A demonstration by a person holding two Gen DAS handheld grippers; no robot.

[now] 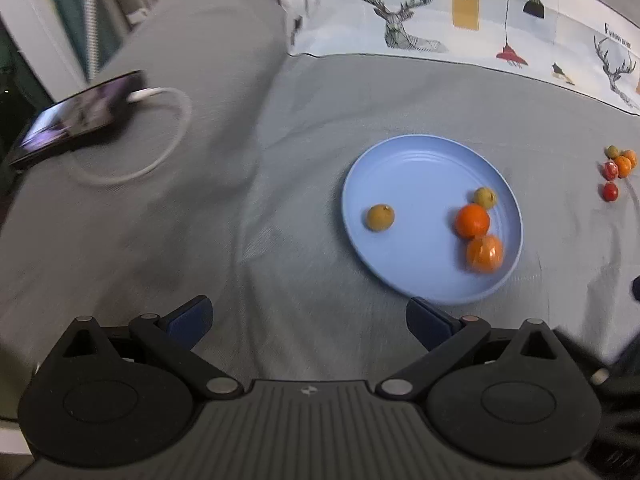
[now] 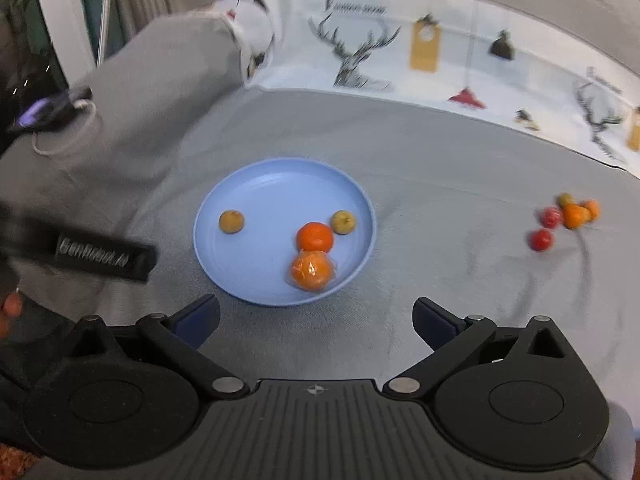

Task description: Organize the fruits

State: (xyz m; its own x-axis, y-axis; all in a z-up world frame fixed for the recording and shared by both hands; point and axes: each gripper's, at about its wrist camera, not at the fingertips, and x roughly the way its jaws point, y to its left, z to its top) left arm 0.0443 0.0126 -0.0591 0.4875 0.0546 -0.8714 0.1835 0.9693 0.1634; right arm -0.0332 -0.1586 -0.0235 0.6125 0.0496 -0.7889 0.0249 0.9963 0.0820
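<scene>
A blue plate (image 1: 404, 184) (image 2: 264, 188) lies on the grey cloth. It holds two oranges (image 1: 472, 221) (image 2: 315, 237), the nearer one wrapped in plastic (image 1: 484, 253) (image 2: 311, 270), and two small yellow-brown fruits (image 1: 380, 217) (image 2: 231, 221). A loose cluster of red, orange and greenish fruits (image 1: 616, 168) (image 2: 564, 216) lies on the cloth to the right of the plate. My left gripper (image 1: 308, 320) is open and empty, near the plate's front left. My right gripper (image 2: 316, 320) is open and empty, just before the plate's front edge.
A phone (image 1: 76, 116) (image 2: 44, 110) with a white cable (image 1: 160, 136) lies on a grey cushion at the left. A white sheet with deer prints (image 1: 400, 16) (image 2: 360, 56) rises at the back. The left gripper's body (image 2: 104, 256) shows at the left of the right wrist view.
</scene>
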